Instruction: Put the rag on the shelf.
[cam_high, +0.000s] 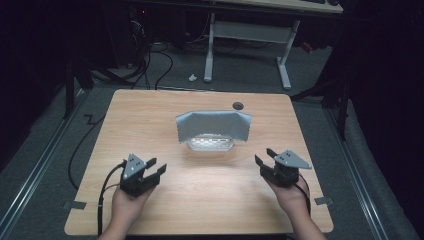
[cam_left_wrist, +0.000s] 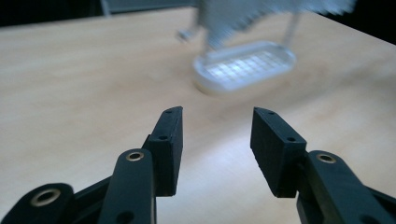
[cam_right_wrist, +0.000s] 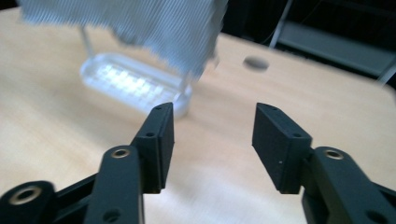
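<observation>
Cloth (cam_high: 214, 125) hangs over a clear rack (cam_high: 210, 144) mid-table (cam_high: 150, 115). L gripper (cam_high: 155, 168) & R gripper (cam_high: 264, 158) sit near the front edge, well apart from it, one each side. Both jaws spread, nothing btwn them.

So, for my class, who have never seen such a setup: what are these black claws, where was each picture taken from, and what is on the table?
A person holds a black two-jaw gripper in each hand: the left gripper and the right gripper. One picture looks down from above; the other two come from cameras riding on each gripper. On the light wooden table stands a clear plastic rack with a grid base, with a grey-blue cloth draped over it. Both grippers are open and hold nothing.
</observation>
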